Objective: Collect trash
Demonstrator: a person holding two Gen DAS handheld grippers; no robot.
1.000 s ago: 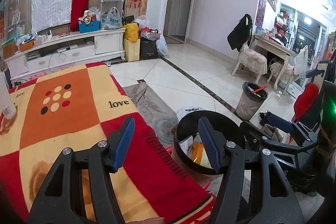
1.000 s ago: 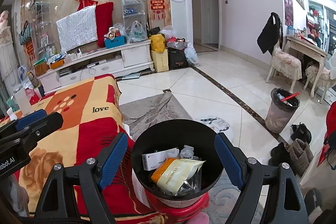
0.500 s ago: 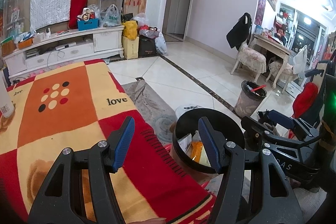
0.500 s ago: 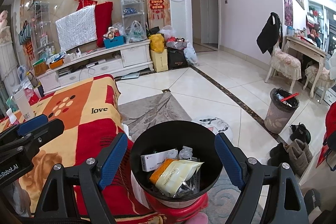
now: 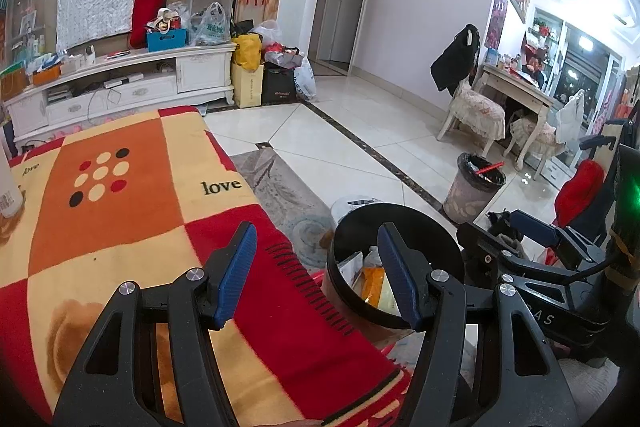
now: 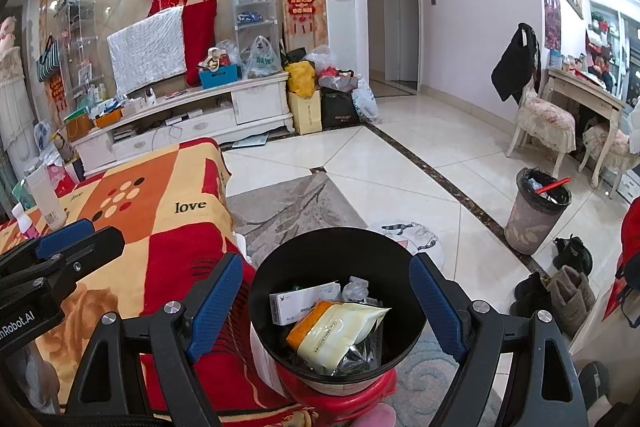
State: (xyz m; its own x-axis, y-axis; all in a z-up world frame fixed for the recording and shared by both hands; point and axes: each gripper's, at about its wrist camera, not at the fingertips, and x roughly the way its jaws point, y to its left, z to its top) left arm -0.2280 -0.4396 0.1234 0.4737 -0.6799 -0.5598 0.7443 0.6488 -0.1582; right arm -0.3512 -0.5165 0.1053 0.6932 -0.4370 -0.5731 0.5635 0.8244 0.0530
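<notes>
A black round bin point(image 6: 336, 255) stands on a red stool beside the blanket-covered table point(image 6: 160, 227). Inside it lie a yellow-and-orange packet point(image 6: 336, 327), a white box point(image 6: 304, 301) and crumpled wrappers. My right gripper point(image 6: 326, 307) is open and empty, its blue pads either side of the bin, above it. My left gripper point(image 5: 316, 273) is open and empty over the table's right edge point(image 5: 288, 267), with the bin point(image 5: 400, 223) just to its right. The right gripper also shows in the left wrist view point(image 5: 532, 239).
A white bottle point(image 6: 48, 197) and a small pink-capped bottle point(image 6: 24, 223) stand at the table's far left. A second lined waste bin point(image 6: 536, 215) stands on the tiled floor at right, with shoes point(image 6: 568, 287) near it. A TV cabinet point(image 6: 192, 123) lines the far wall.
Both grippers have stayed open and empty. The left wrist view has drifted slightly, so the bin sits a little lower and further right between its fingers. The bin's contents are unchanged.
</notes>
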